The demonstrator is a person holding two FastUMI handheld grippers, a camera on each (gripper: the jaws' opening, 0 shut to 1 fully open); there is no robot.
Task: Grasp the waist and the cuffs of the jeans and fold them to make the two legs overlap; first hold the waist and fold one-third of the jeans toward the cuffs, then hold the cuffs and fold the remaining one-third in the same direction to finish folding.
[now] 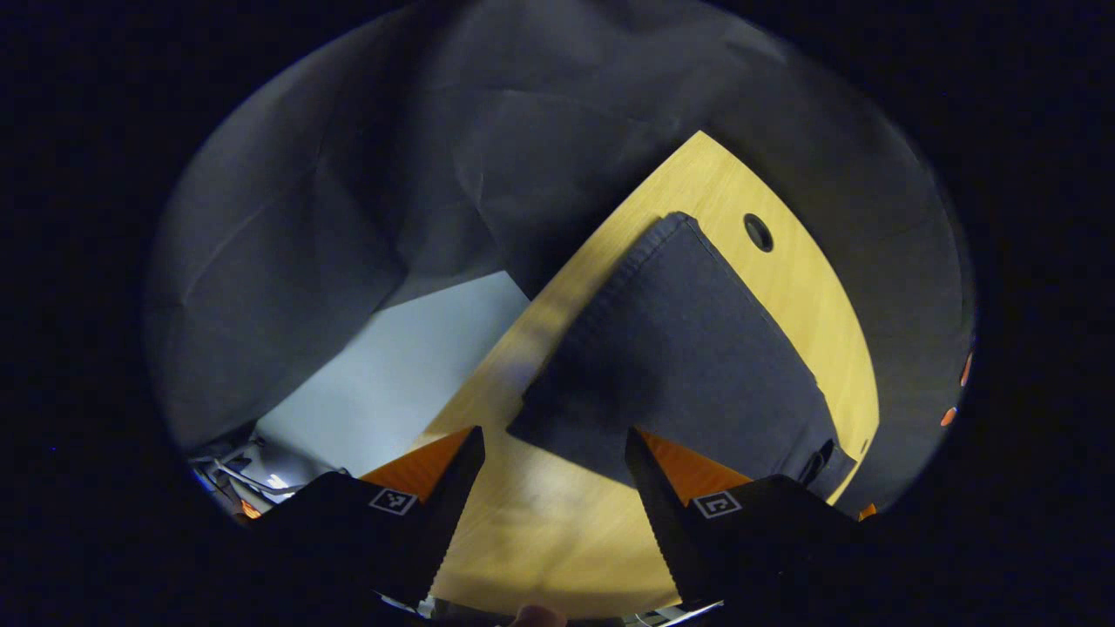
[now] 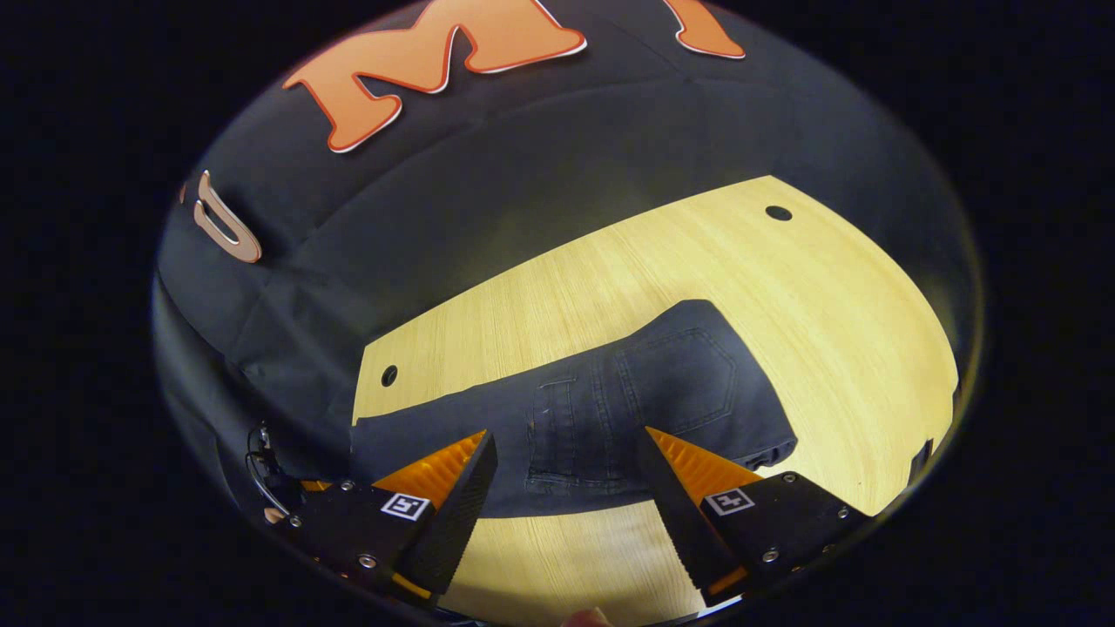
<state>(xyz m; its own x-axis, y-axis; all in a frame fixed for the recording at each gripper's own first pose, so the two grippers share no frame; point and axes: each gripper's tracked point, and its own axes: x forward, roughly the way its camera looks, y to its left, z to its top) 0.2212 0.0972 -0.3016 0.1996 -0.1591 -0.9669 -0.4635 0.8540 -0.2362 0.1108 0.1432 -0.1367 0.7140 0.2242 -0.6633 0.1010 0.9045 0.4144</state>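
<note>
Dark jeans (image 1: 688, 357) lie flat on the wooden table (image 1: 540, 522), the legs overlapped into one long strip. In the left gripper view the strip runs away from me toward a cuff end near the table's far edge. My left gripper (image 1: 553, 448) is open just above the near edge of the cloth, touching nothing. In the right gripper view the waist end with a back pocket (image 2: 684, 383) lies across the table (image 2: 827, 287). My right gripper (image 2: 566, 453) is open, hovering over the waistband, fingers apart on either side of the belt-loop area.
Two round cable holes (image 2: 778, 212) (image 2: 388, 375) pierce the tabletop near its far corners. Black cloth walls surround the table. A pale floor patch (image 1: 409, 366) and some cables (image 1: 244, 470) lie beyond the table's left edge in the left gripper view.
</note>
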